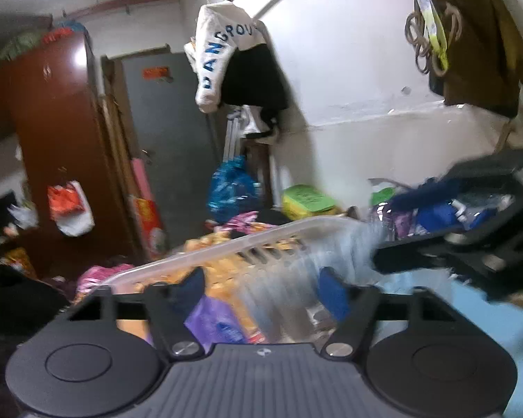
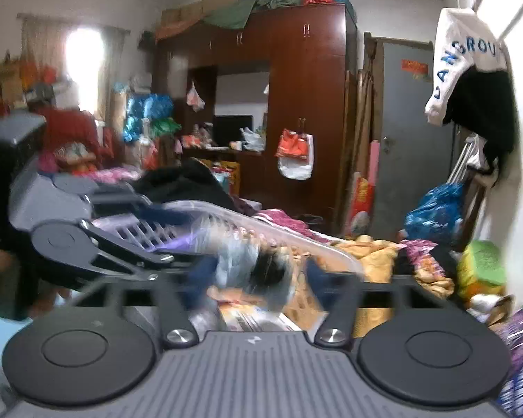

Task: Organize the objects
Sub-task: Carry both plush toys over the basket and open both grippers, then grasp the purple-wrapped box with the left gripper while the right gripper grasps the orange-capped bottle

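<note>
While both views are smeared by motion, the main layout can still be read: one clear plastic basket (image 1: 226, 247) with slotted walls lies tilted on the bed (image 2: 383, 254), among bright bedding and bags. In the left wrist view, the left tongs (image 1: 263, 291) stand fairly wide, blue pads either side of the basket's near wall, with a purple packet (image 1: 214, 324) showing just below. Nothing is clearly pinched between them. In the right wrist view, the right tongs (image 2: 258, 275) are also spread, and a blurred grey and black object (image 2: 258, 271) sits between the pads; it may be a bottle or a bundled bag, and whether the pads actually press it cannot be told.

The step in hand looks like loading or steadying the basket. Doing it well would mean slowing enough to kill the blur, bracing the rim with the left tongs so the basket stops tipping, then lowering the grey object over the open mouth rather than against the slotted wall.

By count: one basket, two sets of tongs, one grey object, one purple packet, one blue bag (image 2: 436, 212) by the door.
</note>
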### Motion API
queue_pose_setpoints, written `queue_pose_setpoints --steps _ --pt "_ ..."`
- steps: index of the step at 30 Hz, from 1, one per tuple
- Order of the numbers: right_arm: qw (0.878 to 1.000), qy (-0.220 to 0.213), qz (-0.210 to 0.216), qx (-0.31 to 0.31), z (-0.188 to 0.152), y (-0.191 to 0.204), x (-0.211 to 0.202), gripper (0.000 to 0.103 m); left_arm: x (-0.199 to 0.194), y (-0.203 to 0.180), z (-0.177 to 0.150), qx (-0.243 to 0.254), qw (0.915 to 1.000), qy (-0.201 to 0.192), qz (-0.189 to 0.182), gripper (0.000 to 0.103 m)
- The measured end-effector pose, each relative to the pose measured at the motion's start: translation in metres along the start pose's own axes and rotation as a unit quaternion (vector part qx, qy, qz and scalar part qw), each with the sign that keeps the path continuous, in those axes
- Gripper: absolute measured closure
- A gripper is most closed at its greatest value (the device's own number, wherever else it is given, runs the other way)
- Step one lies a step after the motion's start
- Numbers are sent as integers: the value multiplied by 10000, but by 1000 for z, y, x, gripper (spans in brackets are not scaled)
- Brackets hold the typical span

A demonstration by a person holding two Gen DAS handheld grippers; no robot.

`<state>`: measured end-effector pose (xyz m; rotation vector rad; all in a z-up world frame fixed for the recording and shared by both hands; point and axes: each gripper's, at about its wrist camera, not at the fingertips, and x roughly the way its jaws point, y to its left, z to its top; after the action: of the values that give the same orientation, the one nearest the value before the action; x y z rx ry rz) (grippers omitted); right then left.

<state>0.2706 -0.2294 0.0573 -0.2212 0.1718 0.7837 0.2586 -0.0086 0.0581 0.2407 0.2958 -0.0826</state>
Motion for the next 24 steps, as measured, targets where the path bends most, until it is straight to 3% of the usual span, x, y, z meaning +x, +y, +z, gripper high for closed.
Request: queue_pose_setpoints --steps 2,5,8,11,16,24 --pt "9998 -158 -85 32 -3 4 -16 1 -14 3 -4 -82 10000 -56 15 25" --pt "9984 -203 88 527 -9 5 -43 0 -48 9 -13 -231 9992 -284 -170 20" --pt "9970 22 309 714 -24 16 -58 0 -79 9 -33 -219 9991 -367 -62 13" --pt "9971 399 276 591 -42 36 -53 0 -93 9 -57 -237 9996 -107 96 12" --pt "9901 1095 615 629 -62 60 -22 0 -91 21 -89 -399 9976 446 335 12" --pt "9853 1449 712 554 -67 87 7 0 -84 50 -108 -939 9917 827 298 13"
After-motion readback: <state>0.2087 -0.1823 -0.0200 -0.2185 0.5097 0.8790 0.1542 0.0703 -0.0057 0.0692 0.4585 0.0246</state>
